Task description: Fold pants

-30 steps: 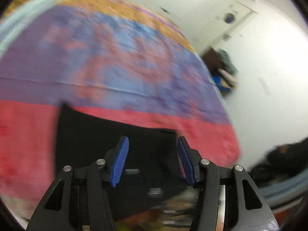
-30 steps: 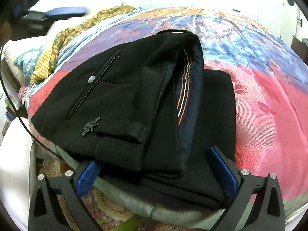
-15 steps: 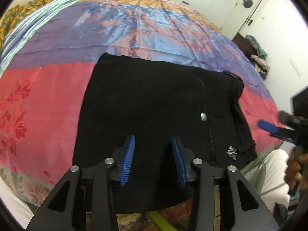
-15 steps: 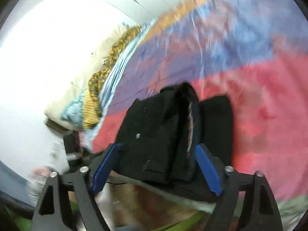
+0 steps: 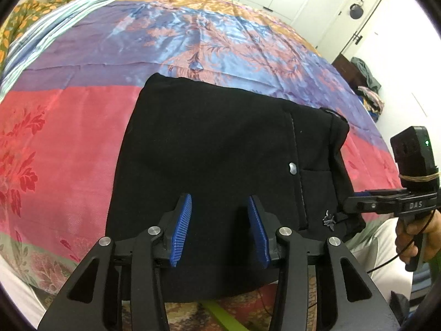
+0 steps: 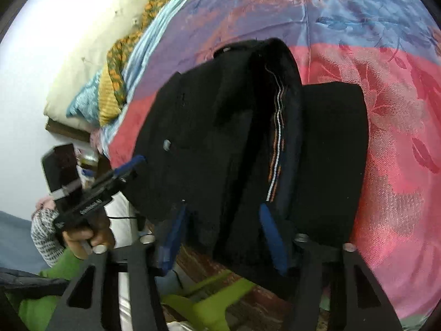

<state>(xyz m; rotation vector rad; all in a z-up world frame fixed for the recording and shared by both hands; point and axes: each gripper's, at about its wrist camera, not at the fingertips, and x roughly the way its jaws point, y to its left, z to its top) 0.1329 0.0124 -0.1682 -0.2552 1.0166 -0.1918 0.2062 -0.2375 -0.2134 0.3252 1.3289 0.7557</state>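
Note:
Black pants (image 5: 209,171) lie folded in a flat stack at the near edge of a bed with a red, purple and blue floral cover (image 5: 60,143). My left gripper (image 5: 219,231) is open above the stack's near edge, nothing between its blue pads. My right gripper (image 6: 222,237) is at the waistband end of the pants (image 6: 220,127), its blue pads partly closed around the thick folded edge. In the left wrist view the right gripper (image 5: 347,207) touches the pants' right side near a metal ornament (image 5: 329,219).
Yellow-green patterned bedding (image 6: 115,82) and a cream pillow (image 6: 82,63) lie at the bed's head. A dark cabinet with clothes (image 5: 363,80) stands by the white wall near a door (image 5: 355,16). A green object (image 6: 209,303) lies on the patterned rug below.
My left gripper swung from the far bed to above the pants and narrowed slightly. My right gripper swung away, then came back in and narrowed around the folded waistband edge.

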